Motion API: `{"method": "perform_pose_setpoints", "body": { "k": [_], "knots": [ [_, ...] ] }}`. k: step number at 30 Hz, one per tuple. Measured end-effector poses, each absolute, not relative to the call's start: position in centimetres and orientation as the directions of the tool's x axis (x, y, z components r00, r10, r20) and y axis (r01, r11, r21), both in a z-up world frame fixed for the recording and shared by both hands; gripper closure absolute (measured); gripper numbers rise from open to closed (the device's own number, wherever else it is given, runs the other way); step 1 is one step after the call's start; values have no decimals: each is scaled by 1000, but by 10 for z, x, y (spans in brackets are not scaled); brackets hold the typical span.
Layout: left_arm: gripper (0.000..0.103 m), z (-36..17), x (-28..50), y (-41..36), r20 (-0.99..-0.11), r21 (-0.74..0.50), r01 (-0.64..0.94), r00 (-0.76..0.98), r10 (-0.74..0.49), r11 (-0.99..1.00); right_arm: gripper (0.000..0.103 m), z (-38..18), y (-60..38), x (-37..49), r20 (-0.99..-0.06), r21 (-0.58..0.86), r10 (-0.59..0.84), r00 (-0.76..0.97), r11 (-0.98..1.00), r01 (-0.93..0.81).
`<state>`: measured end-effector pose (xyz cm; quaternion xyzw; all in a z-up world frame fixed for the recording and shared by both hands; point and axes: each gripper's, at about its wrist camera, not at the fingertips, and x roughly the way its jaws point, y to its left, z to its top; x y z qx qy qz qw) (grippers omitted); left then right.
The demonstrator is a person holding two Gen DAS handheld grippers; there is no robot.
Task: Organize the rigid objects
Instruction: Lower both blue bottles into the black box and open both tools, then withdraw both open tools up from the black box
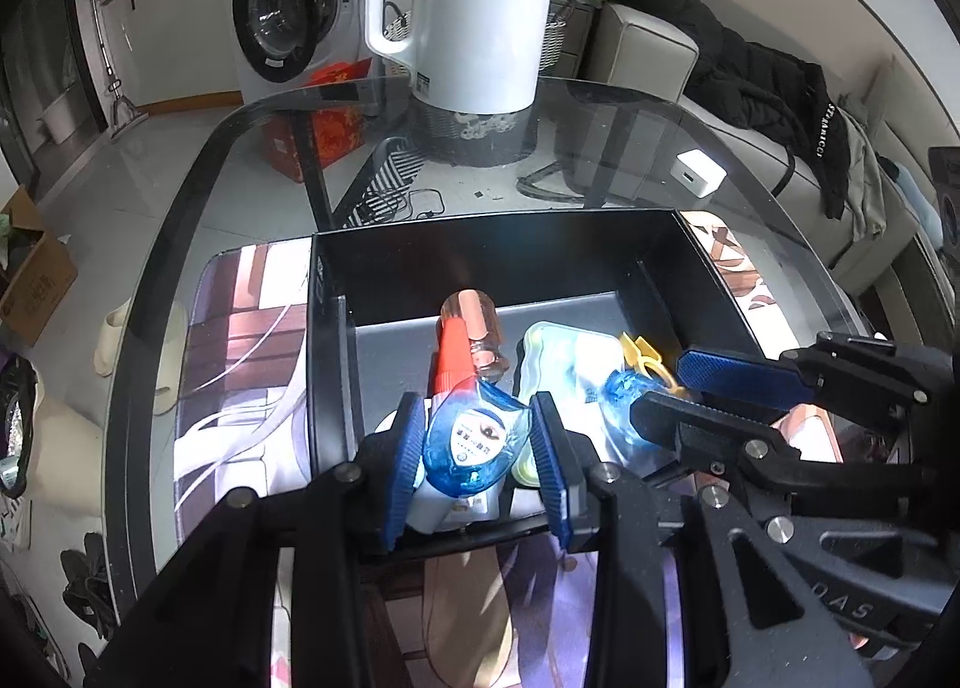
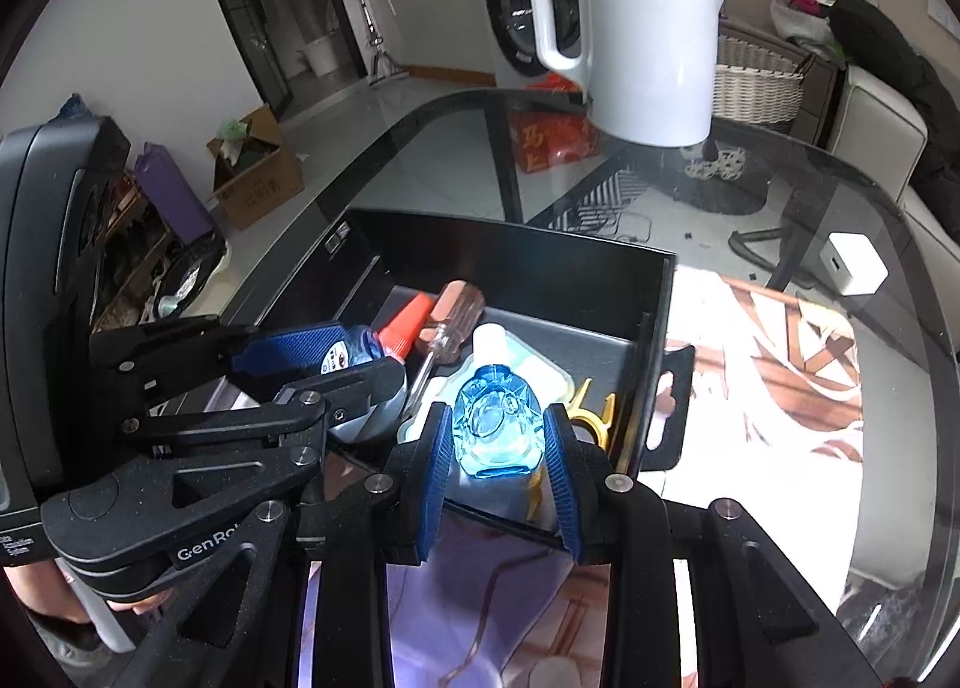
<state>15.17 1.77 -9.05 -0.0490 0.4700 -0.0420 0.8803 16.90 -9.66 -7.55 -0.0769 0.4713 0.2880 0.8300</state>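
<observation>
left wrist: left gripper (image 1: 477, 448) is clamped on a blue bottle with an orange cap (image 1: 468, 436) over the black box (image 1: 480, 244), cap pointing away toward the white kettle (image 1: 480, 10); a screwdriver (image 1: 477, 328) lies alongside it.

right wrist: right gripper (image 2: 498, 448) squeezes a clear blue bottle (image 2: 495, 424), white cap aimed away, a yellow clip (image 2: 591, 418) just beside it.

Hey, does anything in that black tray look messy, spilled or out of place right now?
Nothing spilled or broken. The black tray is just a jumble: the screwdriver lies slantwise among overlapping items, and each hand-held gripper clamps a blue bottle, left and right.
</observation>
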Motion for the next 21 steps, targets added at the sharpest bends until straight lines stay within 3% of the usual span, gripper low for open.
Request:
{"method": "perform_pose_setpoints", "body": {
  "k": [3,8,13,17,21],
  "knots": [
    [66,-89,149,16,-819,-119,28,563,-114,993,71,-77,-98,166,-826,141,407,391,820,-555],
    [52,-80,141,19,-787,-141,13,605,-120,990,67,-74,-103,162,-815,143,408,411,830,-540],
    [49,-64,128,21,-733,-142,-15,674,-95,990,38,-58,-116,148,-767,148,435,472,836,-528],
    [45,-44,109,19,-643,-120,-22,763,-61,993,30,-41,-125,132,-707,160,473,526,831,-533],
    [25,-31,86,17,-534,-68,-41,846,-2,997,21,-25,-131,111,-629,108,470,620,842,-529]
  ]
}}
